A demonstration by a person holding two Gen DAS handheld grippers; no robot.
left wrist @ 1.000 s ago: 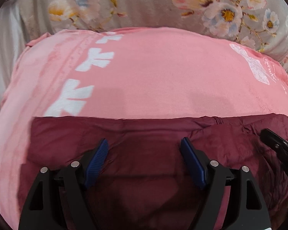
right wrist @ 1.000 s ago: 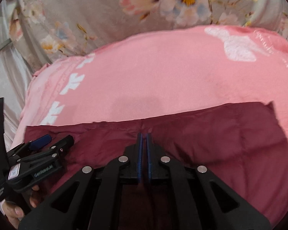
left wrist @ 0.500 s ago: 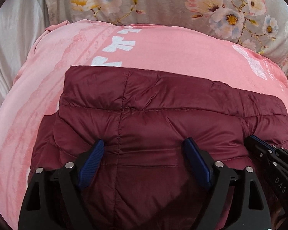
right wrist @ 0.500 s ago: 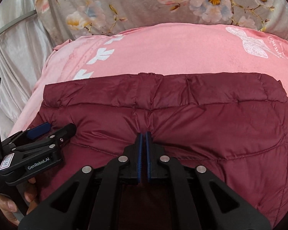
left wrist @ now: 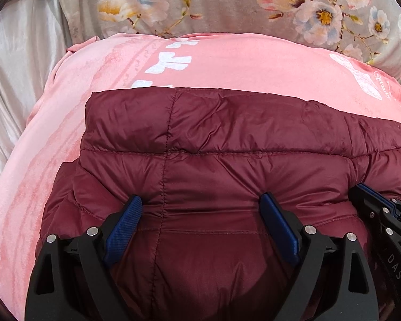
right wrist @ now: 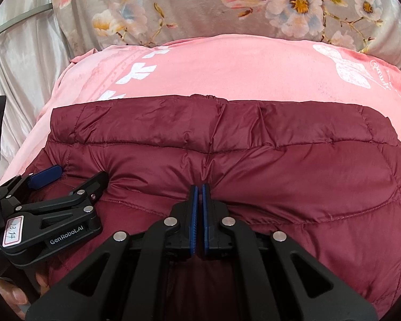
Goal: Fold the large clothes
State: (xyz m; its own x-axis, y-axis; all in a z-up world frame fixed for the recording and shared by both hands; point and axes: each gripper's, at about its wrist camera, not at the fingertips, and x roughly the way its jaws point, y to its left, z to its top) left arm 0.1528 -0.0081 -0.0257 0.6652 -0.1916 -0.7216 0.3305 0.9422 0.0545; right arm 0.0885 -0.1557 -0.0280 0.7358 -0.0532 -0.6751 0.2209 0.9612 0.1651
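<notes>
Jacket (left wrist: 227,160) in dark maroon, a quilted puffer with stitched channels and a slick, slightly glossy shell, lies folded over on a pink blanket (left wrist: 240,67) on the bed, its near part bunched under both tools. Nearest, the left tongs (left wrist: 200,211) stand wide, their jaws having just been opening; the blue ribbed pads flank a stretch of fabric without pressing it, so the fold looks freshly laid and let go on that side. Beside them, the right tongs (right wrist: 199,195) are closed tight on a pinched ridge of the jacket, puckers radiating from the bite. The step in hand appears to be setting down a fold; next, the right side probably needs releasing, then the puffy layers smoothing flat, since the filling will spring back. Beyond the jacket's straight far edge, the plush blanket shows white printed motifs, and a grey floral cloth (right wrist: 227,8) lies along the bed's far edge.
</notes>
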